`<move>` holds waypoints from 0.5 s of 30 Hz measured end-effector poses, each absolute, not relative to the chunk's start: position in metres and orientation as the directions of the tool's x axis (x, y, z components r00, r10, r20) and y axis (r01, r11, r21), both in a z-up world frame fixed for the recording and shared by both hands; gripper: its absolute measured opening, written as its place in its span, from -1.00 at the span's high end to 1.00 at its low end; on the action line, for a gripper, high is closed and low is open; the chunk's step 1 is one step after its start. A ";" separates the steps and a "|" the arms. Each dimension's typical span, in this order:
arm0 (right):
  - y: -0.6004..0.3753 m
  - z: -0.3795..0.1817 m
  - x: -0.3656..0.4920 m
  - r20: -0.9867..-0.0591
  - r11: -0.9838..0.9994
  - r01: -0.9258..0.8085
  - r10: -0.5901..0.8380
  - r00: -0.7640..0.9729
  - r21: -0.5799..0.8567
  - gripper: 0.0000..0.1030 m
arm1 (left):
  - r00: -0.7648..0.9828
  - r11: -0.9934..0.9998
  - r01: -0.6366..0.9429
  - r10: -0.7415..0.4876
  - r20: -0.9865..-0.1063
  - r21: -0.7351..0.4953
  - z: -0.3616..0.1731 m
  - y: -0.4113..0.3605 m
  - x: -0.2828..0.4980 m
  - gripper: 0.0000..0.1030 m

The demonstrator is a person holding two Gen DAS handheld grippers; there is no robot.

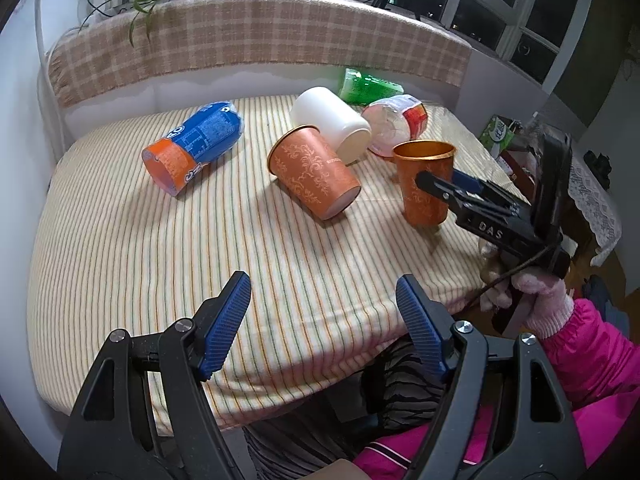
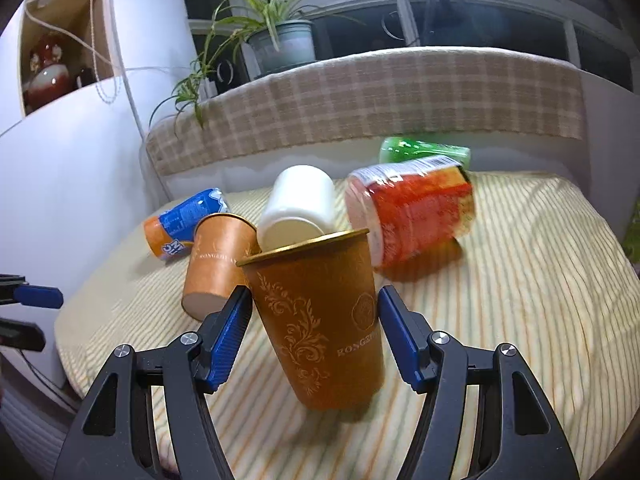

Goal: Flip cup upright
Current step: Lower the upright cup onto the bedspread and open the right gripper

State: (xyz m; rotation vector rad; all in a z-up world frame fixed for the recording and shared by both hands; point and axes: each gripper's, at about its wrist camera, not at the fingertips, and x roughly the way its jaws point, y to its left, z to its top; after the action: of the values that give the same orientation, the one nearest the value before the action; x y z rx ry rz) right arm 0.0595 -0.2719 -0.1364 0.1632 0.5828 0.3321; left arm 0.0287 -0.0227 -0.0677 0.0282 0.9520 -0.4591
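An orange patterned cup (image 2: pixel 320 320) stands upright on the striped table, slightly tilted, between the fingers of my right gripper (image 2: pixel 314 312). The jaws stand open around it, the left pad close to its wall and a small gap at the right pad. It shows in the left wrist view too (image 1: pixel 425 184), with the right gripper (image 1: pixel 444 186) beside it. A second orange cup (image 1: pixel 314 172) lies on its side mid-table, also seen in the right wrist view (image 2: pixel 216 264). My left gripper (image 1: pixel 324 304) is open and empty above the near table edge.
A white cup (image 1: pixel 332 122), a blue-orange cup (image 1: pixel 194 146), a red-labelled clear cup (image 1: pixel 396 124) and a green cup (image 1: pixel 366 86) lie on their sides on the striped cloth (image 1: pixel 160 260). A plaid-covered bench back (image 1: pixel 260 40) runs behind. A potted plant (image 2: pixel 280 40) stands on the sill.
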 end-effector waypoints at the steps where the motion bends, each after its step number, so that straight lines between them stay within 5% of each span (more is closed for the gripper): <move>1: -0.275 -0.138 0.054 -0.506 0.935 -0.254 0.348 0.789 0.247 -0.24 | 0.491 0.902 0.396 -0.368 -0.790 -0.174 -0.068 -0.024 0.028 -0.50; 15: -0.274 -0.141 0.020 -0.538 0.947 -0.239 0.318 0.780 0.214 -0.26 | 0.566 0.904 0.405 -0.365 -0.740 -0.136 -0.063 -0.044 0.010 -0.50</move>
State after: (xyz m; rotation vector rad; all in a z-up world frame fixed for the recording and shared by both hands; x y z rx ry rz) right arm 0.0202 -0.2740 -0.1414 0.1367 0.6049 0.3019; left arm 0.0104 -0.0439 -0.0630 0.0508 0.8574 -0.4525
